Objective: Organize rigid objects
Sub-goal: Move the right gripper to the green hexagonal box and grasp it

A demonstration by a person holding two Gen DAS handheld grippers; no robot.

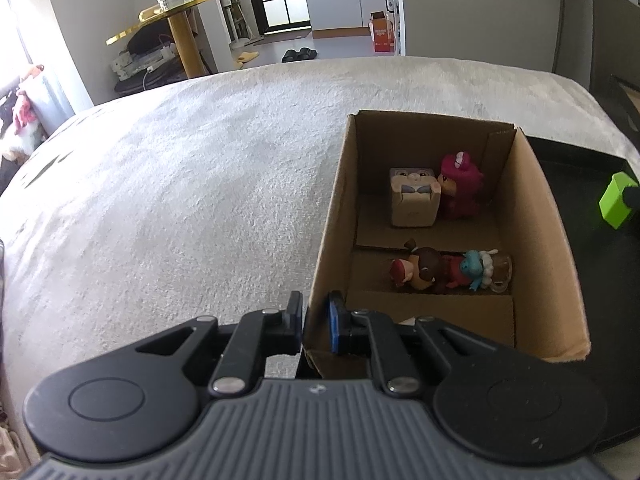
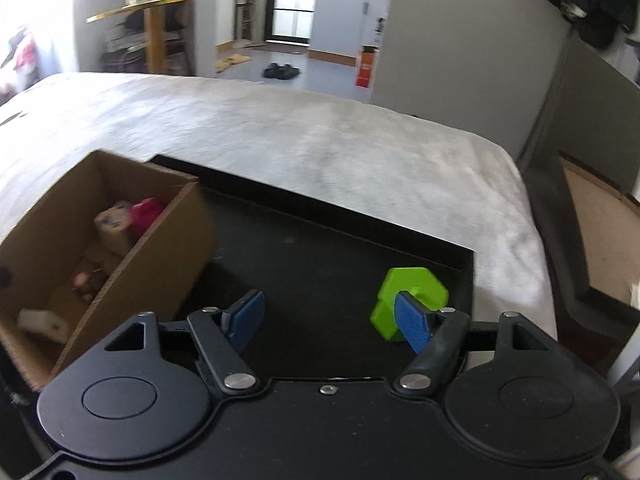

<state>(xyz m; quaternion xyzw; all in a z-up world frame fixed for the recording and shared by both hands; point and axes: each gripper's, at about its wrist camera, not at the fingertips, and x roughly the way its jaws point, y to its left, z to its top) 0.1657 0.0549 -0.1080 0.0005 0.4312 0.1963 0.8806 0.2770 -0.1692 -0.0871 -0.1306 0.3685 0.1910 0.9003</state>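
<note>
Left tool point(image 1: 316, 322) clamped on box point(image 1: 552, 248) wall at 6 o'clock, steadying it. Right tool point(image 2: 330, 320) open, empty; green block point(image 2: 412, 286) at 2 o'clock on black tray point(image 2: 304, 248), awaiting pickup.

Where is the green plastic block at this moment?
The green block lies on the black tray, near its right edge, to the right of the cardboard box. In the right wrist view it sits just behind the right finger of the open right gripper.
</note>
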